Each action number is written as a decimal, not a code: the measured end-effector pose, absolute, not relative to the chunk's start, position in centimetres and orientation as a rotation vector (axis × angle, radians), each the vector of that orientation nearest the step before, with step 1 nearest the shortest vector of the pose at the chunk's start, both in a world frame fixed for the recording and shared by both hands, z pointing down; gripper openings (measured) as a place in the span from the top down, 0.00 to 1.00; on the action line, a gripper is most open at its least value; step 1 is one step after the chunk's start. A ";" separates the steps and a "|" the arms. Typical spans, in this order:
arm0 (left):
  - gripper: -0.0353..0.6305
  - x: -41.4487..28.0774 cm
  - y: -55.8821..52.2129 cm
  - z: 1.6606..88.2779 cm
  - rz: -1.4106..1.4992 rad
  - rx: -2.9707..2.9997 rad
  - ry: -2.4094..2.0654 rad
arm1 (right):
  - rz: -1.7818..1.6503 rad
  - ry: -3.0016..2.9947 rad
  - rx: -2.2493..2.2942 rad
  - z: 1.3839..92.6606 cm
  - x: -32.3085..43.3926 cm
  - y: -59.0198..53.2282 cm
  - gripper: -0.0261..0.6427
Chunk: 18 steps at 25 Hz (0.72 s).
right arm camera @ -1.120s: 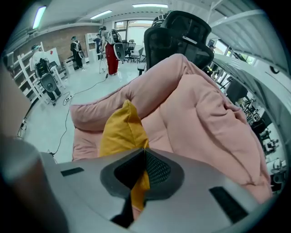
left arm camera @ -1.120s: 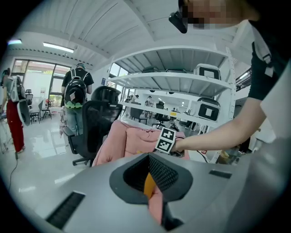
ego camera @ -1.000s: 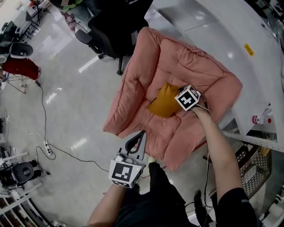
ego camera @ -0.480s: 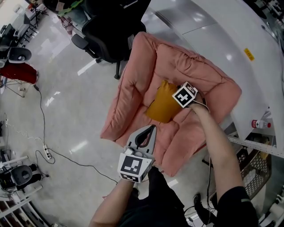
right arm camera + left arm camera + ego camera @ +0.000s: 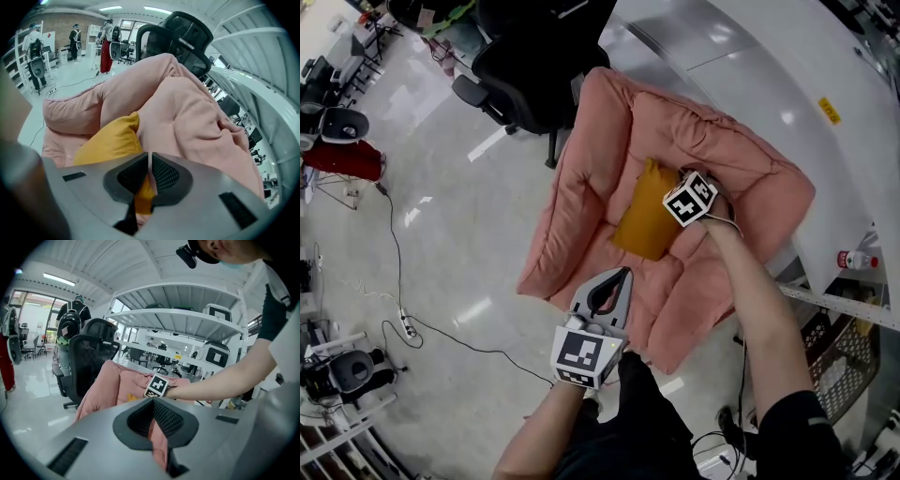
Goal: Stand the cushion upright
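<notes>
A yellow cushion (image 5: 645, 221) lies tilted on its edge in the seat of a pink padded lounger (image 5: 581, 197). My right gripper (image 5: 676, 222) reaches down from the right, its marker cube above the cushion's right edge. In the right gripper view the jaws (image 5: 149, 162) are shut on a fold of the yellow cushion (image 5: 112, 139), and fabric shows below them. My left gripper (image 5: 624, 273) hovers at the lounger's near edge, shut and holding nothing. In the left gripper view its closed tips (image 5: 152, 400) point at the pink lounger (image 5: 117, 387).
A black office chair (image 5: 530, 56) stands just behind the lounger. White shelving (image 5: 769, 66) runs along the right, with a small bottle (image 5: 854, 259) and a wire basket (image 5: 825, 349) lower down. A cable (image 5: 441, 323) trails over the glossy floor on the left.
My left gripper has moved forward to the lounger's near edge. The right gripper has shifted slightly left with the cushion, which now stands steeper.
</notes>
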<state>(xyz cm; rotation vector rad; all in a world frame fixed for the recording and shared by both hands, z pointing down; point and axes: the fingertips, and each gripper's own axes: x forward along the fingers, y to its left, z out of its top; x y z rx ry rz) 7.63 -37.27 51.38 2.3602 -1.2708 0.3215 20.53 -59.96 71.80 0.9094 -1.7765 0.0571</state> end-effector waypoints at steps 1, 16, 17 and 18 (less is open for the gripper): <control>0.94 7.6 -37.1 51.4 0.324 2.360 -1.271 | 0.044 -1.780 0.927 71.4 20.6 -59.8 0.95; 0.94 5.7 -32.4 47.6 0.310 2.380 -1.241 | 0.124 -2.047 1.323 56.4 19.4 -49.2 0.95; 0.94 5.5 -31.8 47.3 0.311 2.383 -1.235 | 0.143 -2.065 1.338 55.6 19.1 -47.8 0.95; 0.94 5.2 -31.3 47.0 0.312 2.384 -1.229 | 0.164 -2.079 1.352 54.9 18.8 -46.4 0.95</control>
